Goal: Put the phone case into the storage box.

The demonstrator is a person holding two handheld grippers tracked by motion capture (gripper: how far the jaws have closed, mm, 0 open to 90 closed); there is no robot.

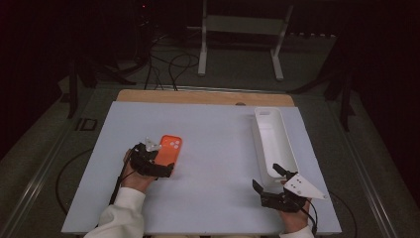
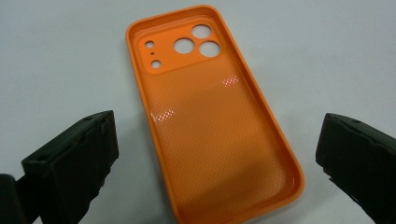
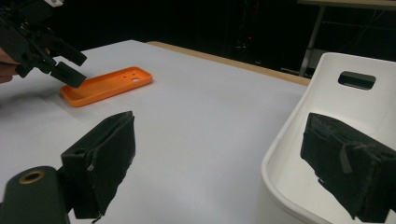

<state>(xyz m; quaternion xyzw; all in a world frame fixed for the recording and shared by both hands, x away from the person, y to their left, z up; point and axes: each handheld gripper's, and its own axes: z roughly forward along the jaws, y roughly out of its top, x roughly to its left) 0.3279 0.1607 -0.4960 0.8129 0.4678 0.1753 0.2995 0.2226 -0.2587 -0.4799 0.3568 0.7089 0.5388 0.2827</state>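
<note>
An orange phone case (image 1: 170, 148) (image 2: 215, 121) lies hollow side up on the white tabletop (image 1: 218, 139), with its camera holes at the far end. My left gripper (image 1: 157, 159) (image 2: 217, 158) is open just above the case's near end. One jaw stands on each side of the case, and neither touches it. In the right gripper view the case (image 3: 107, 84) lies far to the left, under the left gripper (image 3: 60, 65). My right gripper (image 1: 267, 177) (image 3: 219, 158) is open and holds nothing, near the front right by the near end of a white tray (image 1: 262, 134) (image 3: 285, 154).
The long white tray runs front to back along the table's right side and looks empty. A wooden strip (image 1: 198, 96) edges the back of the table. Cables (image 1: 168, 64) and a white stand (image 1: 237, 29) are on the floor beyond.
</note>
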